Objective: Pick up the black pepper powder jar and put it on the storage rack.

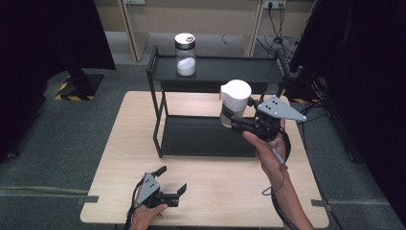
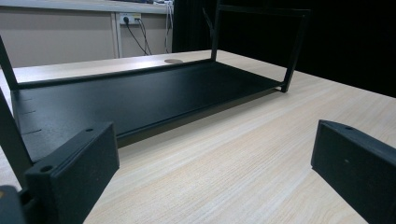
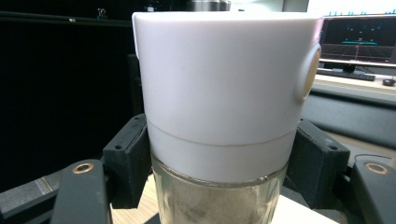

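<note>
Above the table [image 1: 119, 158], the right gripper [image 1: 239, 122] is clamping an upright white-lidded jar [image 1: 235, 103], holding it level with the black rack's top shelf [image 1: 225, 71] just behind. Near the table's front edge, the left gripper [image 1: 173, 179] is resting wide open, holding nothing.

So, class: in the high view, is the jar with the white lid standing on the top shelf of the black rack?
No, the white-lidded jar is clamped in the right hand-held gripper, lifted in front of the black rack.
</note>
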